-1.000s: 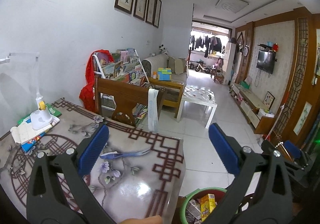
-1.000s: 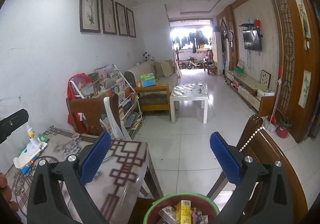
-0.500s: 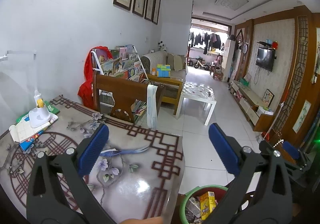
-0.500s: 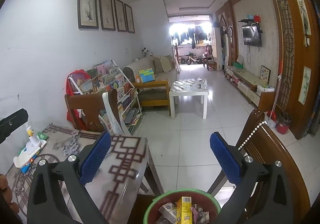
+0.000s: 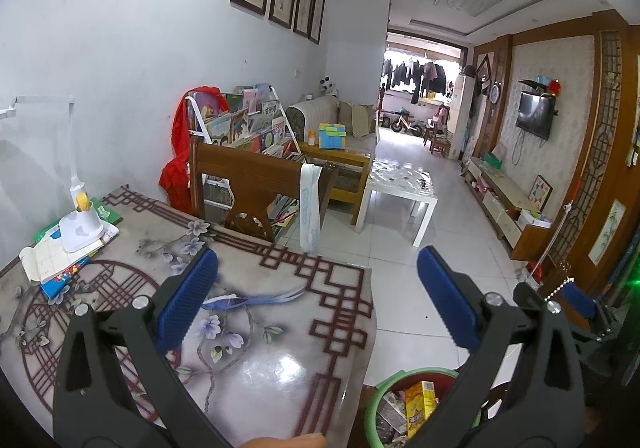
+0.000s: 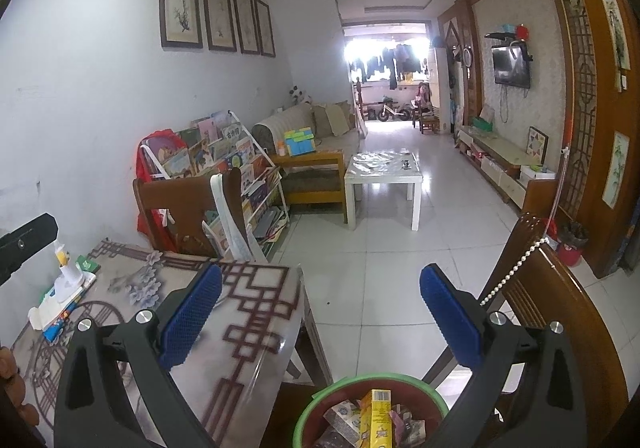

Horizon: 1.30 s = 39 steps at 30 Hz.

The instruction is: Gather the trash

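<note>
left gripper [image 5: 318, 298] jaws wide apart, blue pads [image 5: 187, 298] bare, nothing between them; fingertip [image 5: 288, 441] visible at bottom edge. right gripper [image 6: 320, 314] same: spread wide, empty, both level and pointing forward

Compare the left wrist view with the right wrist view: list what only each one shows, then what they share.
Only the left wrist view: the printed blue bird on the patterned table covering, and a fingertip at the bottom edge.
Only the right wrist view: the white bead string on the near brown wooden chair back, and a red floor bin.
Both: an open claw, the green-rimmed trash bin holding a yellow carton, the white desk lamp.
</note>
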{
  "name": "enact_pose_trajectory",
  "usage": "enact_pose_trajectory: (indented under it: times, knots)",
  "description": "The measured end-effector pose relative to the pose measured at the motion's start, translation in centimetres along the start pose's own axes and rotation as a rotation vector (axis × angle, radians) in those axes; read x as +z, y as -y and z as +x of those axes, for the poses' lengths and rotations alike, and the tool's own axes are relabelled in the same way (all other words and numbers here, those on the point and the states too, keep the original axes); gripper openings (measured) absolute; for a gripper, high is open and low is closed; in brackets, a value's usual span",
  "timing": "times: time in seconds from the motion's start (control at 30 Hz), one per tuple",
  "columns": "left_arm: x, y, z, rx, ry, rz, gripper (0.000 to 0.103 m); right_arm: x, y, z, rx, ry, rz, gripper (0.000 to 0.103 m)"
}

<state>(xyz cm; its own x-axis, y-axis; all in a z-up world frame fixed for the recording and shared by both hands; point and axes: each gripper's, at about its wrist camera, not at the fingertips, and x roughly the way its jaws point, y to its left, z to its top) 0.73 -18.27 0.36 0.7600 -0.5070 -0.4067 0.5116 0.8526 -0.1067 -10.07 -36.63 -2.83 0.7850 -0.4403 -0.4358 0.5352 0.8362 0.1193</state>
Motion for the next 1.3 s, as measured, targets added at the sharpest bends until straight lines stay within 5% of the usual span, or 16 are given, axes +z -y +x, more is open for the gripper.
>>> enact_pose_trajectory:
  times: [0.97, 1.3]
  knots:
    - [-0.9, -0.5, 0.9, 0.011, -0.004, 0.006, 0.098, -1.2, -0.3, 2.6, 0.004, -0.08, -0.025, 0.096]
    - [-3.4, -1.1, 1.5, -0.008, -0.063, -0.018, 0.098, -1.7, -1.6, 4.7, 0.019, -0.135, -0.056, 0.096]
